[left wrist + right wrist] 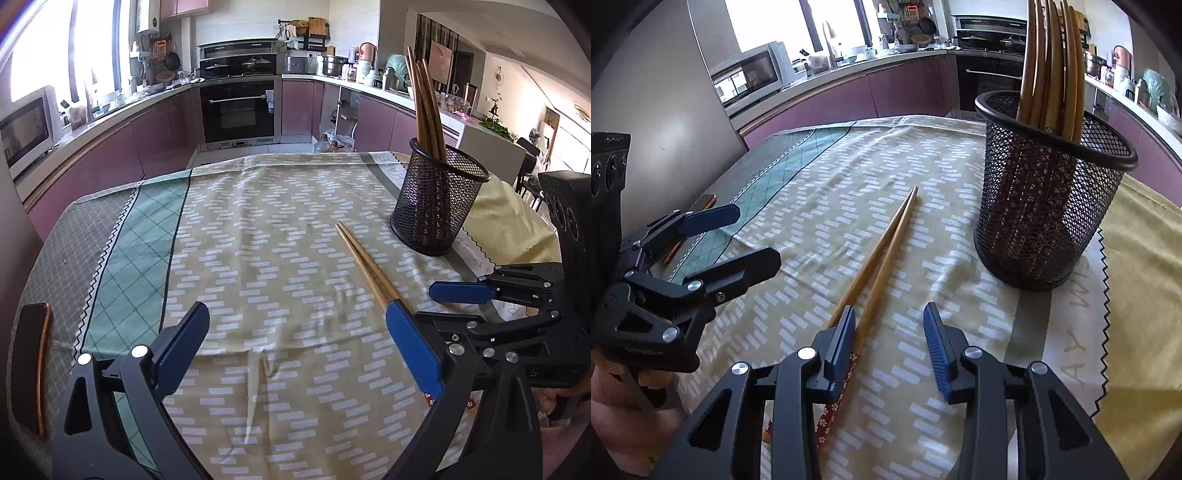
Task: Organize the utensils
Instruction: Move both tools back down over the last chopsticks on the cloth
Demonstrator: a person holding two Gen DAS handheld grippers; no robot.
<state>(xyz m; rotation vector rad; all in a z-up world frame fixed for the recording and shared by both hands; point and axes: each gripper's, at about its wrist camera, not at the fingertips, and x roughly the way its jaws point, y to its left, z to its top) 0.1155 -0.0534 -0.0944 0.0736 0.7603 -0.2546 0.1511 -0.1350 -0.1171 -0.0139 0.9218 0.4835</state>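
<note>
across the table (258, 229) we see a patterned cloth, yellow-green with white dashes, with a green checked band and a grey band towards its left side in the left wrist view. on this cloth stands the black mesh holder (437, 199), upright, and we take it as our landmark. inside the holder a bunch of wooden chopsticks (424, 107) stands on end, leaning a little and rising well above its rim.

beside the holder, near its base, a loose pair of chopsticks (886, 251) lies flat on the cloth. their thin tips point towards the holder's side and nearly meet; their thick ends, one with a red flowered pattern, run back under our right gripper (890, 332).

our left gripper (295, 332), well apart from the holder, is spread wide with only cloth between its blue pads; it holds nothing. our right gripper, nearer the holder, is partly open. one chopstick of the loose pair lies in its gap, close by the left pad, the other passes under that pad. the pads do not press on either stick, so nothing is gripped.

far from the holder, at the grey band's edge, lies a dark phone (31, 369) with a copper-coloured rim.
</note>
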